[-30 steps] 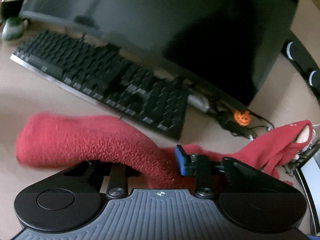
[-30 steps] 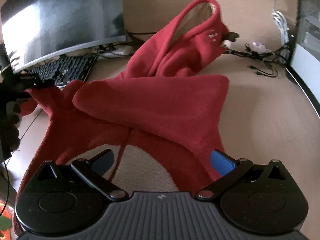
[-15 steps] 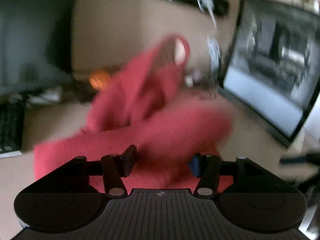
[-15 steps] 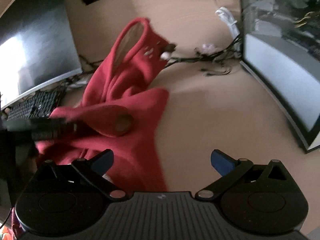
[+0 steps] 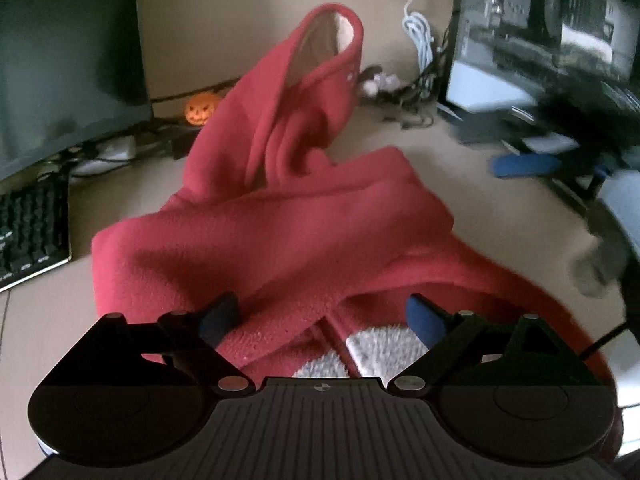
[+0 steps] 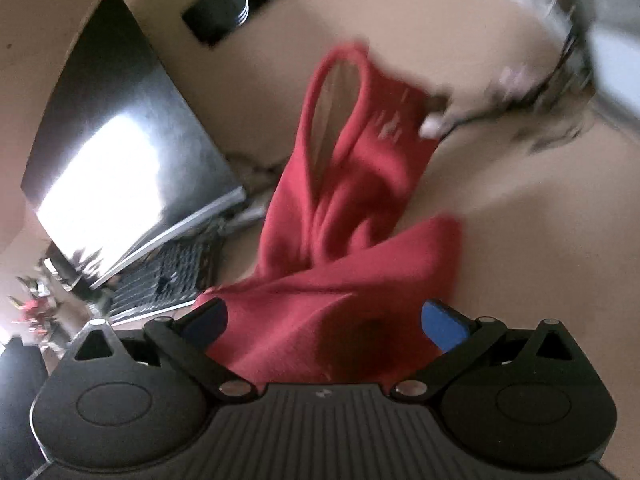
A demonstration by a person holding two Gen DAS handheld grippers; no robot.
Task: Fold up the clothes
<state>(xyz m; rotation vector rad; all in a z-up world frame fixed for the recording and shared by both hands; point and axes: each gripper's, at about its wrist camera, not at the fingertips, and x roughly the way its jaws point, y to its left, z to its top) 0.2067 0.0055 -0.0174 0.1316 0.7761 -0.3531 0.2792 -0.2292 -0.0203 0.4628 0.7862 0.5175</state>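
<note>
A red fleece hooded garment point(image 5: 280, 236) lies on the beige desk point(image 5: 460, 168), with its hood point(image 5: 328, 52) standing up at the back. One sleeve lies folded across the body. A white patch point(image 5: 384, 352) shows on the front. My left gripper point(image 5: 322, 318) hovers over the near part of the garment. Its jaws are opening and its pads do not press the cloth beneath them. My right gripper point(image 6: 324, 322) is open above the folded sleeve point(image 6: 360, 280) and grips nothing. In the left wrist view it shows as a blurred shape with a blue pad point(image 5: 524, 166) at the right.
A dark monitor point(image 5: 60, 60) and a black keyboard point(image 5: 28, 232) stand at the left. A small orange pumpkin point(image 5: 202, 109) sits behind the garment. A second screen point(image 5: 540, 20) and tangled cables point(image 5: 416, 32) fill the back right. A black speaker bar point(image 6: 232, 4) lies at the back.
My left gripper swung from the keyboard side to over the garment, let go of the sleeve and opened. The sleeve now lies across the body. My right gripper rolled and moved over it.
</note>
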